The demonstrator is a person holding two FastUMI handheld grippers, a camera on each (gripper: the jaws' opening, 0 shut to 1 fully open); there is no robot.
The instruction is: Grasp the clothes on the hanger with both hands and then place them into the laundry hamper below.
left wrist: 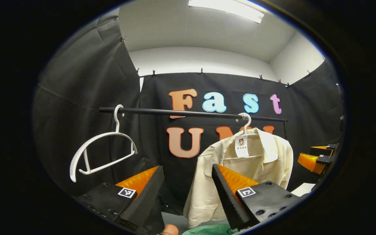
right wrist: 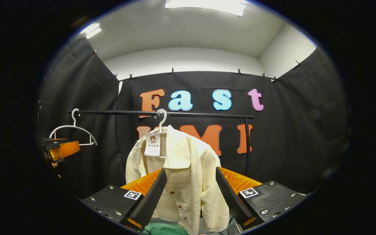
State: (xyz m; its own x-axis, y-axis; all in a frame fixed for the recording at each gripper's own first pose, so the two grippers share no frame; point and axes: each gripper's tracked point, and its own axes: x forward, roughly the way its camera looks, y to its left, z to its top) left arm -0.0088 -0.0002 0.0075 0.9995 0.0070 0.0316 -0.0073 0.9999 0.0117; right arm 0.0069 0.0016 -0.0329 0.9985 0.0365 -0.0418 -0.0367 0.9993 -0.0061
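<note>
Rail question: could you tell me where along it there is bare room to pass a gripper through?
The black rail is bare between the empty white hanger and the cream shirt. A shorter bare stretch runs between the shirt and the rail's upright post. It is crowded at the shirt, where the right gripper hangs open.

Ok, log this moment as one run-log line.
phase: approach | left gripper: open, empty | right gripper: open, empty | cream shirt: on white hanger on rail | spare hanger: bare
</note>
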